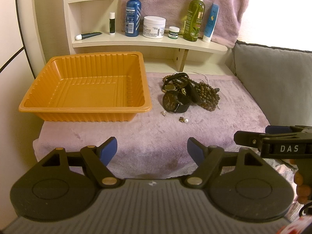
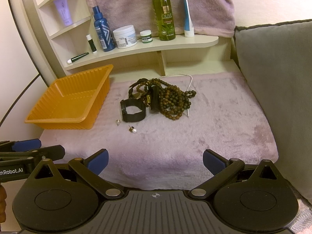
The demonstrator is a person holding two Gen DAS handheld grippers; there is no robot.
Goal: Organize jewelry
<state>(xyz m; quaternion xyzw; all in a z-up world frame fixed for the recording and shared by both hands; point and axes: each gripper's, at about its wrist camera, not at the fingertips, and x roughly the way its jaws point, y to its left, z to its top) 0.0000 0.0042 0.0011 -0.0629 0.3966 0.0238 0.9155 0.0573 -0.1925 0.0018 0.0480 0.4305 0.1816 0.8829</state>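
Two grippers, our left gripper (image 1: pixel 152 149) and right gripper (image 2: pixel 155 160), hover low at the towel's (image 2: pixel 214 117) near edge, fingers spread apart, holding nothing. Beyond we count two pearl earrings (image 2: pixel 133 129), one black watch (image 2: pixel 133 110), a tangled bead pile (image 2: pixel 171 99), and one empty orange tray (image 1: pixel 87 89) left.

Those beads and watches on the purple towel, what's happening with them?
Someone holds two grabber tools, the left gripper and right gripper, both open and empty. The pile of beads, a black watch and pearl earrings still lie on the towel beside the orange tray, which has nothing inside yet.
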